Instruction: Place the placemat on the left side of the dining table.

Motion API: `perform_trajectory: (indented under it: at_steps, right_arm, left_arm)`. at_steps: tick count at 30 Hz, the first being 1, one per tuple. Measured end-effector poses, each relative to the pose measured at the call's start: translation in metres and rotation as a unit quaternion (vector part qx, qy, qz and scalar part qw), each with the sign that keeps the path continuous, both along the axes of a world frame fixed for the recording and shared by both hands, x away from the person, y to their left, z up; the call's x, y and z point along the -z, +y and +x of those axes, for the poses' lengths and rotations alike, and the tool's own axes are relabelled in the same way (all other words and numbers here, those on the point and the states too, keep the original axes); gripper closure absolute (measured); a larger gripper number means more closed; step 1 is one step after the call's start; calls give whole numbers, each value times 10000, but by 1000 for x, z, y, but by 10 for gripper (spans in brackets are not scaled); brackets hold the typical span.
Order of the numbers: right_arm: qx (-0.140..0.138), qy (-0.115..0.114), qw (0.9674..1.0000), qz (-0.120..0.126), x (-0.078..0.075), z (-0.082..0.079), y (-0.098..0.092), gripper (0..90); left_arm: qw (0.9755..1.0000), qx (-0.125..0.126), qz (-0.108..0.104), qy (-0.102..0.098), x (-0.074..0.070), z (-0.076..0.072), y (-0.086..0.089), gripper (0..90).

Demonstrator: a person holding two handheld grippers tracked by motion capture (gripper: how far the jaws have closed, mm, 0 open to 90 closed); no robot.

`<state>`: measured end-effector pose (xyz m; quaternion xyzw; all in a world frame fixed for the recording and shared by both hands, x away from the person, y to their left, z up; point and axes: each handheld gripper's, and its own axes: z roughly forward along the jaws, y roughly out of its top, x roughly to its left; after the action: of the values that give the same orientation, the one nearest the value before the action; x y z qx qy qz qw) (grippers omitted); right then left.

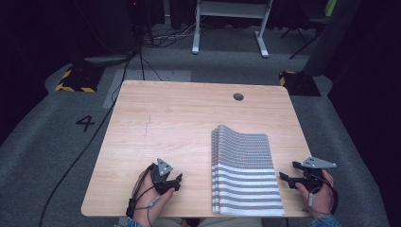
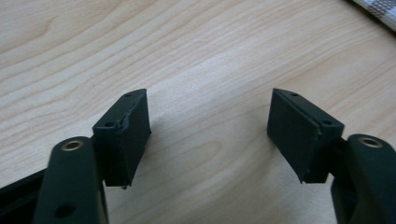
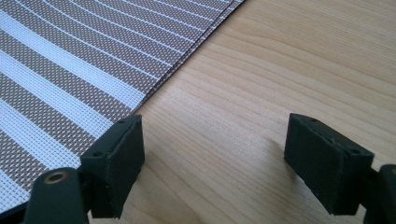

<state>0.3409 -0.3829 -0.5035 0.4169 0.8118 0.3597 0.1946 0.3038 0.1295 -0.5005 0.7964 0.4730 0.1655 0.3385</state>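
The mat (image 1: 245,170) lies on the surface (image 1: 165,123), long axis near to far. The right gripper (image 1: 289,172) is just beside its right edge, the left gripper (image 1: 176,182) farther away; both have fingers spread, holding nothing.

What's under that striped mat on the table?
The striped mat lies on the wooden table. Along its left edge several layers show, so it looks like a stack of mats. Whatever lies beneath or between them is covered.

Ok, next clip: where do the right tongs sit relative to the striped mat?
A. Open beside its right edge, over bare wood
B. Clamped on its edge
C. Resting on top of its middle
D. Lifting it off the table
A: the right tongs stand open with bare table between them, the striped mat lying flat alongside.
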Motion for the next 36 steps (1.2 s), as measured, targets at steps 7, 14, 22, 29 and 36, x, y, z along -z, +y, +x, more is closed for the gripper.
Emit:
perform_trajectory:
  at_steps: [7,14,22,29,36]
  right_arm:
    - [-22,10,10000,12,0,0,1,206]
    - [-14,12,10000,25,0,0,1,206]
    - [0,9,10000,13,0,0,1,207]
    - [34,1,10000,-3,0,0,3,207]
    - [32,-8,10000,-3,0,0,3,208]
  left_arm:
    - [9996,213,-110,158,-18,-4,-9,308]
    - [9985,388,-371,-52,-38,-4,-15,318]
    - [9939,747,-804,-139,-59,2,-45,332]
    - [9918,964,-837,-39,-59,9,-70,355]
    - [9859,1335,-1004,-51,-58,19,-92,363]
